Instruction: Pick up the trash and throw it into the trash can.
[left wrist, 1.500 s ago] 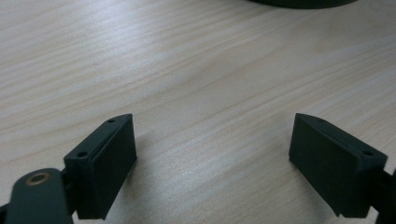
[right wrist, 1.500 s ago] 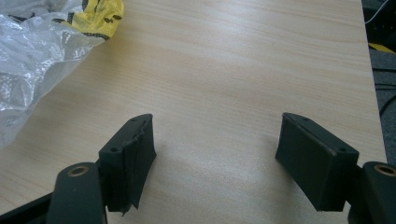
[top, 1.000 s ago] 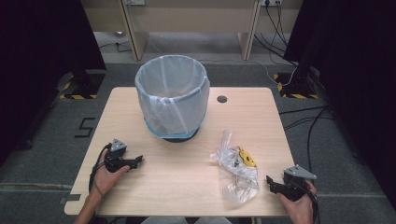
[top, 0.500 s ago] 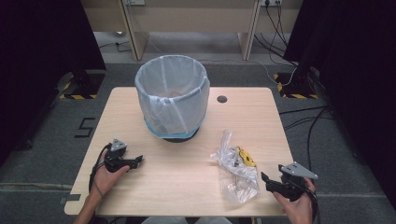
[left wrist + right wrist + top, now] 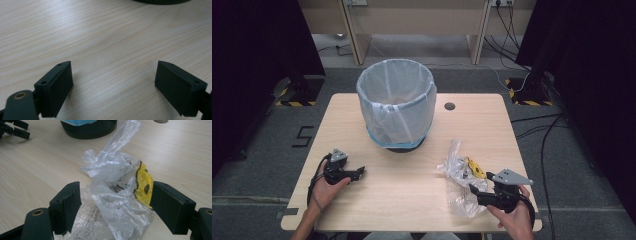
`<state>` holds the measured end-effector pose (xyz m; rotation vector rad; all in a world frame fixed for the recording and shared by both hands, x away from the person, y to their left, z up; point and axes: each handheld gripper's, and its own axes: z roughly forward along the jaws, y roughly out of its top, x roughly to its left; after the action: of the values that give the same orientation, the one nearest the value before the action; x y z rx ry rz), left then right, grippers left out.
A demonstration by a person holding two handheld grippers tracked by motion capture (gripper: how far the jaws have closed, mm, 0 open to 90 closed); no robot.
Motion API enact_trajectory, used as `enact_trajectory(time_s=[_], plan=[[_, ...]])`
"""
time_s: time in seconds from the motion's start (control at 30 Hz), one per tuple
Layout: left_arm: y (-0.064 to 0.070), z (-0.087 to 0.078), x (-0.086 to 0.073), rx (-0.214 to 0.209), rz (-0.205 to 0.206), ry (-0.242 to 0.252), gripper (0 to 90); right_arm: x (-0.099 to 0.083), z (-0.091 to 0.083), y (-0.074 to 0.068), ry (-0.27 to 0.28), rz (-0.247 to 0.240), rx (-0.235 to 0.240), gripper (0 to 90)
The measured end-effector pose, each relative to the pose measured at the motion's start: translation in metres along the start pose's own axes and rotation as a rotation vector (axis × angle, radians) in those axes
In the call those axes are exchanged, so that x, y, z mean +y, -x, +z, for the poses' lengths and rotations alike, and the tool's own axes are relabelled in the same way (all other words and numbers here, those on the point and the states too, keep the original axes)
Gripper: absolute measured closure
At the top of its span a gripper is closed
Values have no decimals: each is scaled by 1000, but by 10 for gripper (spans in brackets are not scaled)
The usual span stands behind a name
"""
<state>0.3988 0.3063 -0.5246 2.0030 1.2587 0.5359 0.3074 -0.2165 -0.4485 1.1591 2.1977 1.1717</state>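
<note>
My right hand-held gripper (image 5: 479,192) stands jaws apart around the crumpled plastic bag (image 5: 117,195), ready to pinch it for the lined bin (image 5: 396,100) at eleven o'clock. My left hand-held gripper (image 5: 357,173), jaws apart, rests empty on the surface (image 5: 412,185).

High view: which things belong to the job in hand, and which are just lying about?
In the job:
- clear plastic bag, between the open fingers of the right gripper
- lined bin, probably its destination

Lying about:
- left gripper, open over bare table
- floor cables
</note>
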Motion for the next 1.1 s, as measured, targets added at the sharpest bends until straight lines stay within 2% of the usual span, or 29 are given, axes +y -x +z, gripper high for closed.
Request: enact_trajectory(time_s=[0.03,0.07,0.2,0.27,0.43,0.47,0.6,0.63,0.83,0.87,0.93,1.0,1.03,1.07,1.1], plan=[[0,0,0,0,0,0,140,0,0,0,0,0,0,242],[0,0,0,0,0,0,140,2,3,-3,-16,-21,-6,240],[0,0,0,0,0,-1,140,4,9,-7,-26,-30,9,237],[0,0,0,0,0,-1,140,6,17,-12,-48,-64,11,232],[0,0,0,0,0,0,139,8,31,-16,-81,-84,27,228],[0,0,0,0,0,0,139,8,38,-17,-101,-103,21,226],[0,0,0,0,0,-1,140,8,47,-17,-130,-114,11,227],[0,0,0,0,0,-1,140,7,52,-17,-155,-124,-6,226],[0,0,0,0,0,-2,140,2,64,-13,-202,-128,-22,244],[0,0,0,0,0,-1,140,0,67,-11,-216,-111,-23,306],[0,0,0,0,0,-2,140,-1,68,-9,-218,-109,-23,332],[0,0,0,0,0,-2,140,-5,71,-6,-239,-89,-21,441],[0,0,0,0,0,-2,140,-5,71,-6,-239,-89,-21,441],[0,0,0,0,0,-2,140,-5,70,-5,-233,-87,-19,482],[0,0,0,0,0,-2,140,-6,69,-3,-239,-90,-11,570]])
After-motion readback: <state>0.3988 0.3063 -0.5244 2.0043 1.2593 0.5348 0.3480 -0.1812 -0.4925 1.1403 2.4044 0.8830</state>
